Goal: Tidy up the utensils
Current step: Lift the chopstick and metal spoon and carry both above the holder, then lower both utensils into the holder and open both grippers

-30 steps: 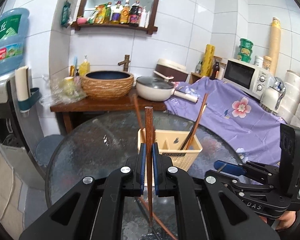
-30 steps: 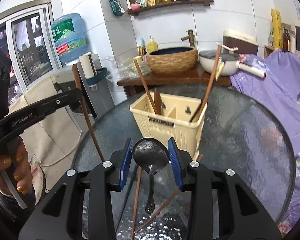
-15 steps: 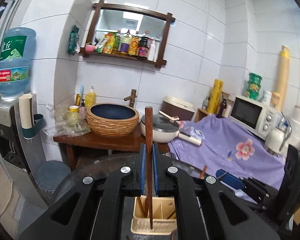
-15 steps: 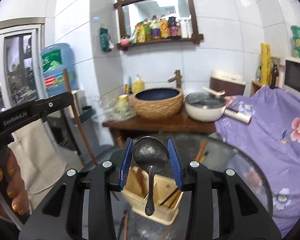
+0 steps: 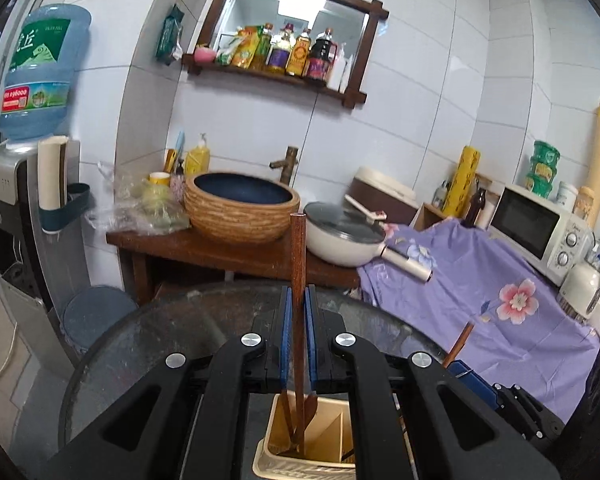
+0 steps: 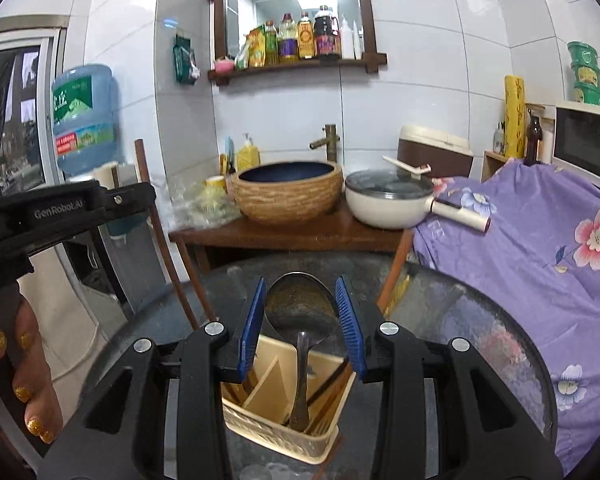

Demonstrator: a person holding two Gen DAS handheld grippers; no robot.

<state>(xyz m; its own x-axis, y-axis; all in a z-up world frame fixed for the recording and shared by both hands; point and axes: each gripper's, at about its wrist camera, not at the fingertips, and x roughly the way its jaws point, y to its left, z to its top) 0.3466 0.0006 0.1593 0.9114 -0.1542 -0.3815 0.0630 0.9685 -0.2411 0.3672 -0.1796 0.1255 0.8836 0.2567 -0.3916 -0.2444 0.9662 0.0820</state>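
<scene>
My left gripper point(image 5: 295, 304) is shut on a dark wooden chopstick point(image 5: 298, 264) held upright, its lower tip inside the left compartment of the cream utensil basket point(image 5: 296, 462). My right gripper point(image 6: 300, 304) is shut on a metal spoon point(image 6: 300, 312), bowl up, with its handle hanging into the right compartment of the basket point(image 6: 256, 420). The basket holds other chopsticks and stands on the round glass table point(image 6: 480, 320). The left gripper with its chopstick point(image 6: 156, 224) shows at the left of the right wrist view.
Behind the table stands a wooden bench point(image 5: 204, 244) with a woven basin point(image 5: 240, 208) and a white pan point(image 5: 340, 240). A purple flowered cloth point(image 5: 500, 280) and a microwave point(image 5: 540, 232) are at right. A water dispenser point(image 5: 12, 208) is at left.
Both grippers rose above the basket and now lower their utensils into it. The chopstick tip and the spoon handle have entered the compartments.
</scene>
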